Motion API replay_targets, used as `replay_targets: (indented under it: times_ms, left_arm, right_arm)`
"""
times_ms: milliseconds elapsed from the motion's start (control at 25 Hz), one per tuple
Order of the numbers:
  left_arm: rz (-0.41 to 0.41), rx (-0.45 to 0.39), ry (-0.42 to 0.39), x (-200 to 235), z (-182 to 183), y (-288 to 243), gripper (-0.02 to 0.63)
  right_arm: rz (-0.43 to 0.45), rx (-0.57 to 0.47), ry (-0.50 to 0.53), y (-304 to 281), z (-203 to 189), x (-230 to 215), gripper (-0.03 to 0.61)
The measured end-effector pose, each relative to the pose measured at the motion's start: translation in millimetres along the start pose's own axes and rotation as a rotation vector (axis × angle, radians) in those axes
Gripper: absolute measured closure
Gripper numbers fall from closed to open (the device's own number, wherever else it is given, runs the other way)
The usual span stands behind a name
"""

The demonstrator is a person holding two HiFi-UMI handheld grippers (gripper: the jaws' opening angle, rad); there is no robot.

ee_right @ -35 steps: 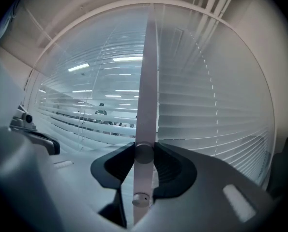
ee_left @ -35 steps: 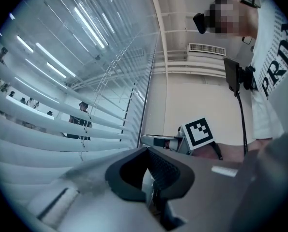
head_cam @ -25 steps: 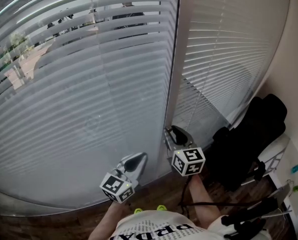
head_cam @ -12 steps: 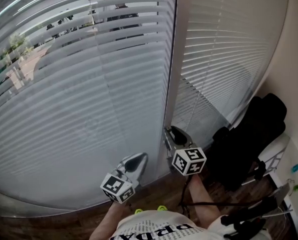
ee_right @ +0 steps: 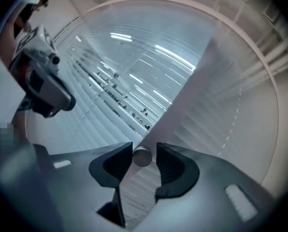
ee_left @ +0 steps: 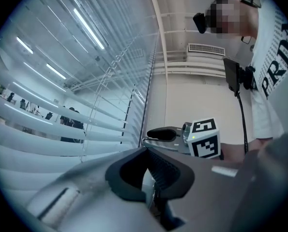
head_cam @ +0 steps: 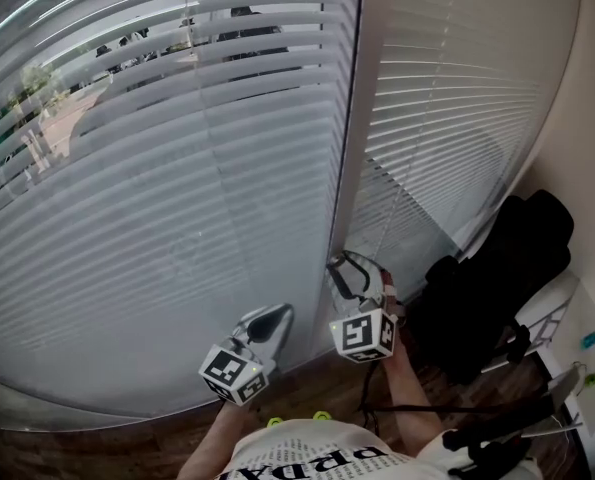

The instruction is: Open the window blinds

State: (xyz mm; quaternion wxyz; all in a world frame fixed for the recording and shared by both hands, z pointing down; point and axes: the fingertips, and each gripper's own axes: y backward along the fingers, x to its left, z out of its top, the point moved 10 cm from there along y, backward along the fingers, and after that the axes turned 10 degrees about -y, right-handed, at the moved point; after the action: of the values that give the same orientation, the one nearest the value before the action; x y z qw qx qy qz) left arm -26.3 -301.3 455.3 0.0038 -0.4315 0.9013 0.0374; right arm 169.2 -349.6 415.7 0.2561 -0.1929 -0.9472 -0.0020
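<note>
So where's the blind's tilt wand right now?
In the right gripper view the tilt wand shows end-on between the jaws of the right gripper, which have just been opening, directly in front of the pale window post.

White black-lettered T-shirt (head_cam: 317, 460); grey left tongs (ee_left: 147, 153), right tongs (ee_right: 144, 149); black-white marker cubes (head_cam: 235, 373).

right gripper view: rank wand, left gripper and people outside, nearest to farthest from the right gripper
From the right gripper, whose jaws have just been opening:
1. wand, its end between the jaws.
2. left gripper, close by at the upper left.
3. people outside, far off behind the blinds.
</note>
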Motion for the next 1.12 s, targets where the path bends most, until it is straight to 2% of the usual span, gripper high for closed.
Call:
replay_targets:
  times_ms: [120, 280, 400, 680, 1120]
  left_arm:
    - [-0.003, -0.002, 0.0, -0.1, 0.5, -1.5, 0.621]
    - [-0.003, 0.0, 0.0, 1.6, -0.6, -2.7, 0.621]
    - [0.0, 0.0, 0.0, 2.9, -0.6, -3.3, 0.621]
    - [-0.004, 0.001, 0.004, 3.7, -1.6, -6.1, 0.621]
    - [-0.01, 0.004, 0.005, 4.5, -2.1, -7.0, 0.621]
  right_arm:
    - [-0.012, 0.02, 0.116, -2.5, -2.4, 4.3, 0.417]
    - [-0.016, 0.019, 0.172, -7.1, -5.7, 6.7, 0.442]
    - [-0.018, 0.014, 0.174, -6.9, -6.4, 6.9, 0.443]
    - [-0.024, 0.01, 0.131, -6.6, -6.3, 7.4, 0.443]
    - [-0.014, -0.002, -0.071, -6.3, -7.3, 2.4, 0.443]
